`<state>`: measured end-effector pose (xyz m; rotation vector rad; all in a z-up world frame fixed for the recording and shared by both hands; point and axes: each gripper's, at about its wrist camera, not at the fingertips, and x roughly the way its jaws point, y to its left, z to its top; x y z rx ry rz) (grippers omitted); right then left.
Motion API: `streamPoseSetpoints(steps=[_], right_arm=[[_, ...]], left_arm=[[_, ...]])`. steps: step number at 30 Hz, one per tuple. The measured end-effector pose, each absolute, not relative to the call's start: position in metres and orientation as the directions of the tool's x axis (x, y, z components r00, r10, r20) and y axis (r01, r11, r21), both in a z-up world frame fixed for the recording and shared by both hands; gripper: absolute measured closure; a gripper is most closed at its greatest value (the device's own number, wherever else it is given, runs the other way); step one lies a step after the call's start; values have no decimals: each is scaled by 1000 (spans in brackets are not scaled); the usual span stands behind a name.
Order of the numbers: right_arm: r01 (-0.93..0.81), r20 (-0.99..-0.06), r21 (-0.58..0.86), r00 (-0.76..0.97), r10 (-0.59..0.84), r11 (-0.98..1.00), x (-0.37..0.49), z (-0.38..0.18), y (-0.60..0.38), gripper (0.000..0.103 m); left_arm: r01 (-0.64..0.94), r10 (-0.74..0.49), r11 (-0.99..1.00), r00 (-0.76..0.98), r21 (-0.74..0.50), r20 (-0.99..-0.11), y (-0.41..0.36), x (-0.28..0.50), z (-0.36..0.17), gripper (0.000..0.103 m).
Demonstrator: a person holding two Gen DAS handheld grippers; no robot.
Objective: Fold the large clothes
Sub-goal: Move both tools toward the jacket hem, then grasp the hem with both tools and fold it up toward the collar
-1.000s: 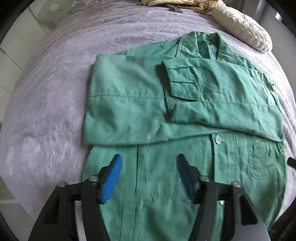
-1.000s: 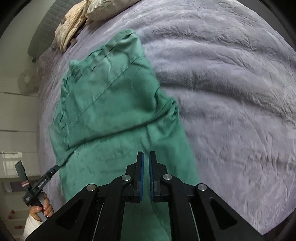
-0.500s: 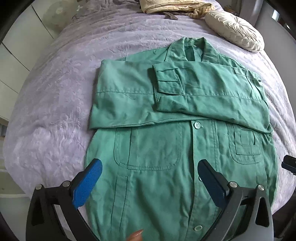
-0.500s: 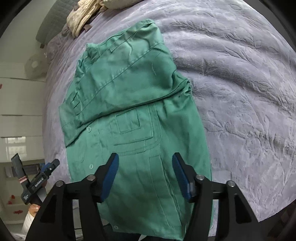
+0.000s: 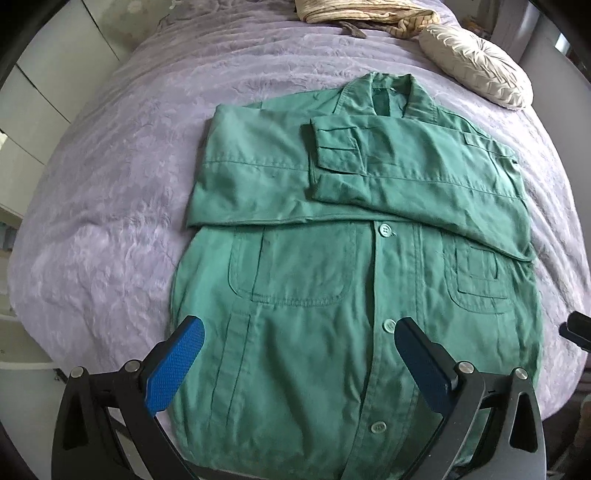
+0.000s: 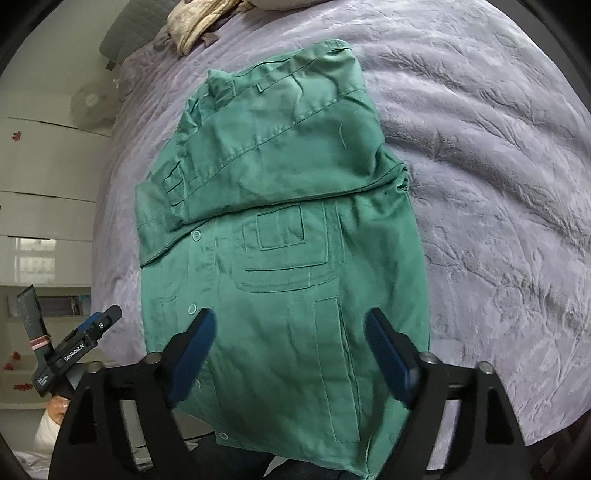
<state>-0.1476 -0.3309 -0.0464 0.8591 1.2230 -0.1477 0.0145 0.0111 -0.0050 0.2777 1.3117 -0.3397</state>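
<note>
A green button-up jacket (image 5: 314, 288) lies flat on the purple bedspread (image 5: 110, 184), collar far, hem near. Both sleeves are folded across its chest, the right one on top. My left gripper (image 5: 299, 326) hovers over the lower left front, open wide, nothing between its blue pads. In the right wrist view the jacket (image 6: 295, 184) fills the middle. My right gripper (image 6: 290, 314) hangs above its lower right front, jaws opening, with only air between them. The left gripper (image 6: 81, 343) shows at the lower left there, in a person's hand.
A cream round cushion (image 5: 476, 66) and a beige crumpled cloth (image 5: 362, 11) lie at the head of the bed. White drawers (image 6: 44, 177) and a fan (image 6: 90, 105) stand beyond the bed's left side. Bedspread stretches wide to the right of the jacket.
Both grippers have lifted and drawn back from the jacket, so more of its lower front shows. The right gripper went from shut to wide open; the left widened further.
</note>
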Motion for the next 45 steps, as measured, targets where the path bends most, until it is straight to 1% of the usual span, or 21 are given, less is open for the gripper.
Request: streamPoseSetpoints(steps=[4, 10, 15, 19, 25, 29, 34, 40, 45], right_arm=[[512, -852, 516, 394, 345, 687, -148, -41, -321, 0], [565, -840, 541, 402, 365, 623, -157, -50, -310, 0], [607, -833, 553, 417, 363, 572, -170, -55, -295, 0], [632, -847, 531, 413, 335, 564, -181, -60, -282, 0], [672, -837, 547, 428, 341, 499, -203, -72, -265, 0], [677, -808, 589, 477, 347, 442, -223, -74, -255, 0], [700, -819, 573, 469, 331, 426, -249, -82, -246, 0], [745, -855, 518, 445, 264, 421, -280, -89, -255, 0], [784, -901, 429, 409, 147, 449, -306, -94, -274, 0]], left_arm=[[410, -102, 912, 235, 3, -967, 14, 11, 2, 0], [440, -131, 898, 231, -16, -964, 31, 2, 1, 0], [434, -134, 900, 211, -30, -968, 59, -5, -10, 0], [434, -131, 900, 197, -33, -972, 84, -14, -22, 0], [420, -132, 906, 174, -48, -976, 116, -32, -40, 0], [431, -128, 901, 165, -46, -978, 134, -47, -48, 0], [432, -135, 900, 159, -54, -978, 160, -60, -56, 0], [411, -138, 907, 96, -88, -986, 187, -62, -82, 0], [439, -140, 894, 73, -94, -987, 194, -64, -103, 0]])
